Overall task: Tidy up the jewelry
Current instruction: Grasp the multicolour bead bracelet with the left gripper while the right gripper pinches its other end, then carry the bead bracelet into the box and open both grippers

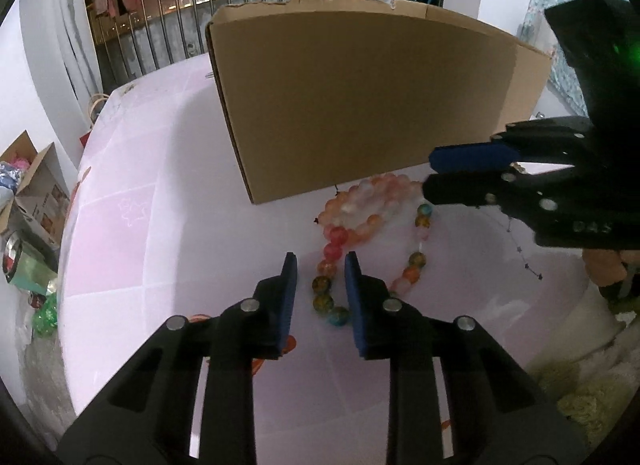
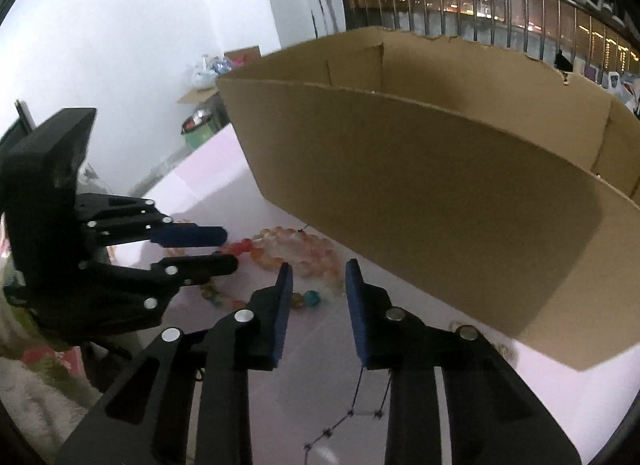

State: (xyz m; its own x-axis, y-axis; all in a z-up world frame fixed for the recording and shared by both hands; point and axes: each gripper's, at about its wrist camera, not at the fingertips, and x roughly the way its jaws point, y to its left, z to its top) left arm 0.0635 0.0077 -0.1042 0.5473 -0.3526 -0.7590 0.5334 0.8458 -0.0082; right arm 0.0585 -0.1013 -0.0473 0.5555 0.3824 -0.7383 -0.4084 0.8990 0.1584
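A pile of pink, orange and white bead strands (image 1: 362, 207) lies on the pale pink table in front of an open cardboard box (image 1: 360, 97). A strand of mixed coloured beads (image 1: 326, 297) runs from it between my left gripper's open jaws (image 1: 320, 261). My right gripper (image 1: 427, 174) reaches in from the right, open and empty, its tips beside the pile. In the right wrist view the right gripper (image 2: 318, 267) is open over the pink beads (image 2: 298, 251), and the left gripper (image 2: 230, 249) is at the left. A thin dark chain (image 2: 344, 421) lies under the right gripper.
The box (image 2: 420, 181) is wide with a torn rim and stands close behind the beads. An orange item (image 1: 288, 343) lies under my left finger. Off the table's left are a carton (image 1: 30, 185), a green cup and clutter. A fluffy rug (image 1: 592, 385) lies at the right.
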